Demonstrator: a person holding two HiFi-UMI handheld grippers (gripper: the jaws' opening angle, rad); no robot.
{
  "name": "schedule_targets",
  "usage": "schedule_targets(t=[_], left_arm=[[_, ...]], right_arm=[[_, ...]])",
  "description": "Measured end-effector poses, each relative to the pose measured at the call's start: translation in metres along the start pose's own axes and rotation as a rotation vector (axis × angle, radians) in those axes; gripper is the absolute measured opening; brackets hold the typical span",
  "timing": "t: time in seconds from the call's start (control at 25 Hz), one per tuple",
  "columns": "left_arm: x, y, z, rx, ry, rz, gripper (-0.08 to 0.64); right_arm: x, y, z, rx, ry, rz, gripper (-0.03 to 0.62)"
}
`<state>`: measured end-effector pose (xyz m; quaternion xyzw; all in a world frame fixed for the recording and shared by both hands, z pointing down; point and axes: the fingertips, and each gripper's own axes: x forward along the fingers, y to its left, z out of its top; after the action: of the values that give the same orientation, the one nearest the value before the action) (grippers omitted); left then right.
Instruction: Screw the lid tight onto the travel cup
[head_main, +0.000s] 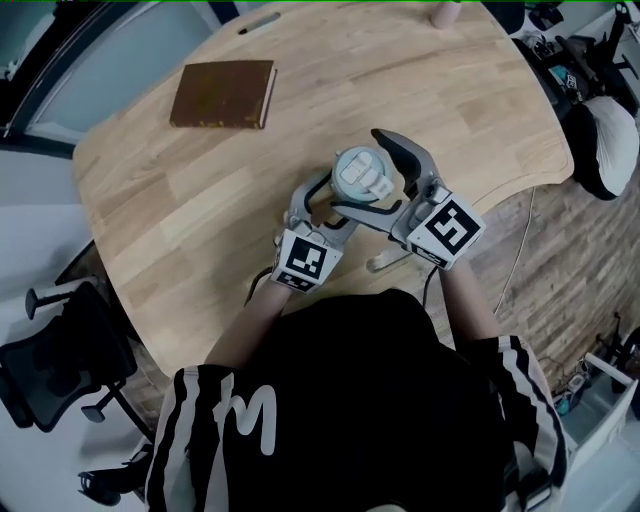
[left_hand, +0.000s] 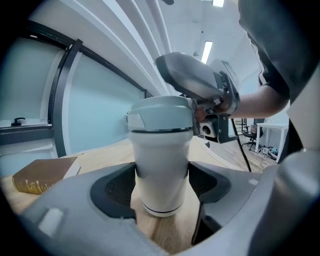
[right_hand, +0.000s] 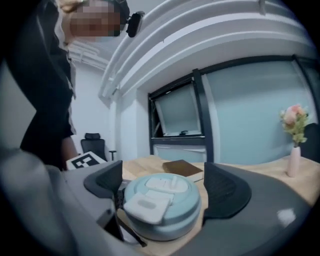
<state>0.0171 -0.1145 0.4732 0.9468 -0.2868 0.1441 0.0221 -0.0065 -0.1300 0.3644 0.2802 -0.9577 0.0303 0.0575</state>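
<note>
My left hand-held gripper is clamped on the white plastic travel cup. Its dark ribbed pads press on either side of the lower body, and the cup stands upright on the light wooden desk, close to the near edge in front of me. The round pale blue-green lid with a white flip tab sits on top of the cup. My right hand-held gripper comes in at lid height with its jaws spread wide. The lid lies between them, and a narrow gap shows at each pad, so nothing is gripped there. A brown hardback book lies flat toward the far left corner of the desk, well apart from the cup. A slim pink vase of flowers stands by the far edge.
</note>
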Motion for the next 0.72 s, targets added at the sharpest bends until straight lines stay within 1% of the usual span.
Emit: schedule_targets(t=[0.08,0.16,0.2,0.28,0.36,0.44,0.52,0.6,0.72], left_arm=[[0.000,0.001,0.001,0.002,0.006,0.002,0.337],[-0.001,0.002,0.004,0.006,0.004,0.003,0.336],[-0.001,0.002,0.004,0.006,0.004,0.000,0.336],[-0.001,0.002,0.004,0.007,0.003,-0.006,0.336],[-0.001,0.002,0.005,0.011,0.005,-0.008,0.336],[0.000,0.001,0.005,0.014,0.006,-0.003,0.336],[-0.001,0.002,0.005,0.017,0.008,0.004,0.337],[-0.001,0.002,0.005,0.018,0.010,0.012,0.337],[-0.001,0.002,0.005,0.018,0.012,0.024,0.337]], right_arm=[[0.001,0.004,0.000,-0.017,0.007,0.168,0.488],[0.000,0.010,-0.002,-0.039,0.043,0.328,0.488],[0.000,0.014,-0.003,-0.052,0.066,0.394,0.488],[0.000,0.022,-0.005,-0.066,0.112,0.497,0.488],[0.000,0.028,-0.009,-0.077,0.154,0.578,0.488],[0.001,0.032,-0.014,-0.099,0.179,0.640,0.488],[0.002,0.033,-0.015,-0.128,0.176,0.677,0.488],[0.003,0.034,-0.014,-0.145,0.163,0.693,0.488],[0.003,0.034,-0.013,-0.154,0.145,0.691,0.488]])
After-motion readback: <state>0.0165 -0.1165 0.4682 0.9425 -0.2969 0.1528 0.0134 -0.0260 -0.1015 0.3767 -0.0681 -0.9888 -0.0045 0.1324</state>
